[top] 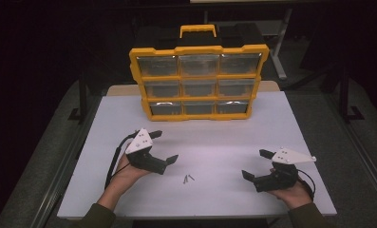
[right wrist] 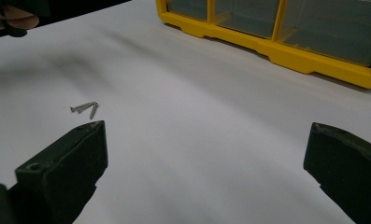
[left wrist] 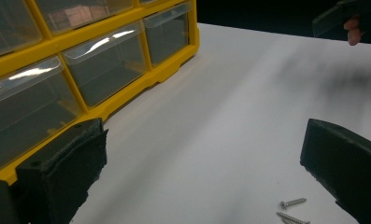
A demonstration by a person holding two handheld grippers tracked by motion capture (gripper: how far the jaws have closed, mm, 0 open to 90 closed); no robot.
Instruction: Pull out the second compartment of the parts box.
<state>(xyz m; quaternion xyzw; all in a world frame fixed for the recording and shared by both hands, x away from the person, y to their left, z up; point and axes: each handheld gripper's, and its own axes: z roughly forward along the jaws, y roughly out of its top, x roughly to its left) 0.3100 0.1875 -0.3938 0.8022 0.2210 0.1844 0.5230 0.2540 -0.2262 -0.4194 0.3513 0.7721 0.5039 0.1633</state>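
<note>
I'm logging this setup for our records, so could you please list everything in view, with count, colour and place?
screws: two, silvery, lying close together on the table near its front edge, between the two grippers
drawer organizer: one, yellow frame with nine clear drawers and a yellow carry handle, upright at the back of the table
table: one, white top
left hand-held gripper: one, black with a white top plate, jaws apart, left of the screws
right hand-held gripper: one, black with a white top plate, jaws apart, right of the screws
hands: two, one holding each gripper, entering from the bottom edge
</note>
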